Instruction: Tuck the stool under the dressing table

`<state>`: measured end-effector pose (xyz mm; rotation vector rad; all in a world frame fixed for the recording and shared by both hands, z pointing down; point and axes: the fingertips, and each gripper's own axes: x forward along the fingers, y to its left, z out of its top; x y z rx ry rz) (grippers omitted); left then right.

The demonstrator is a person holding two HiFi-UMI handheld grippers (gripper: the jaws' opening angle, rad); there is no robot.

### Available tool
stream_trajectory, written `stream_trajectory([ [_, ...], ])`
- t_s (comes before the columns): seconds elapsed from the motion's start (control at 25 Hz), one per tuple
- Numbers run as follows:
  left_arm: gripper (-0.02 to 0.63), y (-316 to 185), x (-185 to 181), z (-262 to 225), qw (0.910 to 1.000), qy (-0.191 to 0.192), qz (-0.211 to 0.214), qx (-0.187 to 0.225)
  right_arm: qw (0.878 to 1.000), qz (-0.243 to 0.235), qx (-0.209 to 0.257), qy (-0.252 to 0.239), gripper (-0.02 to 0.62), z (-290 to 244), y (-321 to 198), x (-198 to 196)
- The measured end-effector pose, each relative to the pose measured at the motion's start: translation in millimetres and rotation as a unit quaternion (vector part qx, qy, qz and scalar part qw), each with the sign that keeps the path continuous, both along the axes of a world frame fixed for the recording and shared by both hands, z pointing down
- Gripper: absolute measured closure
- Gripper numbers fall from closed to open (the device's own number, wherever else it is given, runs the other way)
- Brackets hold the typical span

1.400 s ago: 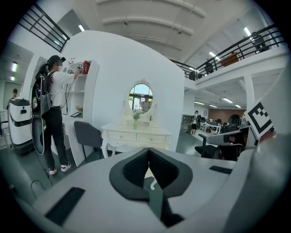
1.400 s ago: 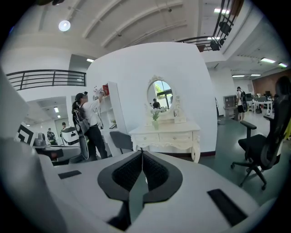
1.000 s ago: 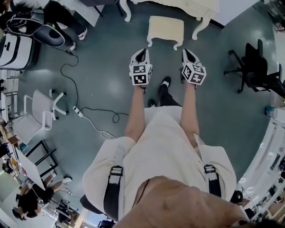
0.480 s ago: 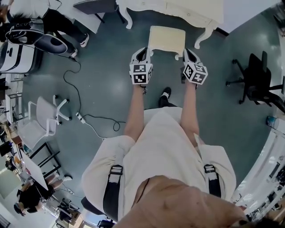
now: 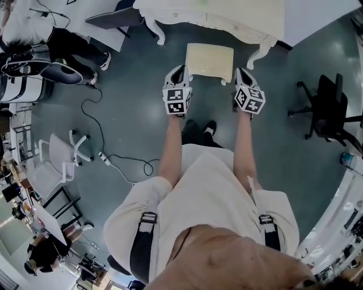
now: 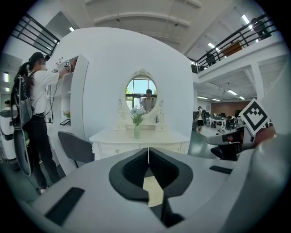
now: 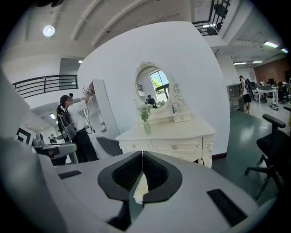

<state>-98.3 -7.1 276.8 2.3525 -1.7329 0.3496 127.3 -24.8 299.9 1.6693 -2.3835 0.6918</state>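
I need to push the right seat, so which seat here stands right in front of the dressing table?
The cream stool, between the front legs of the dressing table. The black office chair stands far right, the white chair far left.

Looking down, I see the cream stool [image 5: 210,58] on the grey floor [image 5: 130,113], between the two curved front legs of the dressing table [image 5: 227,17]. Its far edge is close to the table's front edge. My left gripper [image 5: 181,70] is at the stool's near left corner and my right gripper [image 5: 240,72] just beside its right side, both with jaws together. I can't confirm contact. A black office chair [image 5: 326,105] stands well apart at right.
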Motion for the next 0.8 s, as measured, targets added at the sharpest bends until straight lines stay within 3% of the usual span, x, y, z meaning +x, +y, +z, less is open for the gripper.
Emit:
stream_trajectory([
  [0.16,0.589,-20,3,17,0.9999,0.010,0.009,0.009,1.000,-0.005,-0.003,0.006,0.552,17,-22,2],
  [0.52,0.581,-113,-21,128,0.9994,0.029,0.005,-0.019,0.999,0.008,-0.020,0.049,0.551,108,-90,4],
  [0.8,0.569,-127,-43,237,0.9992,0.004,0.011,-0.038,0.998,0.015,-0.029,0.049,0.551,213,-97,0],
])
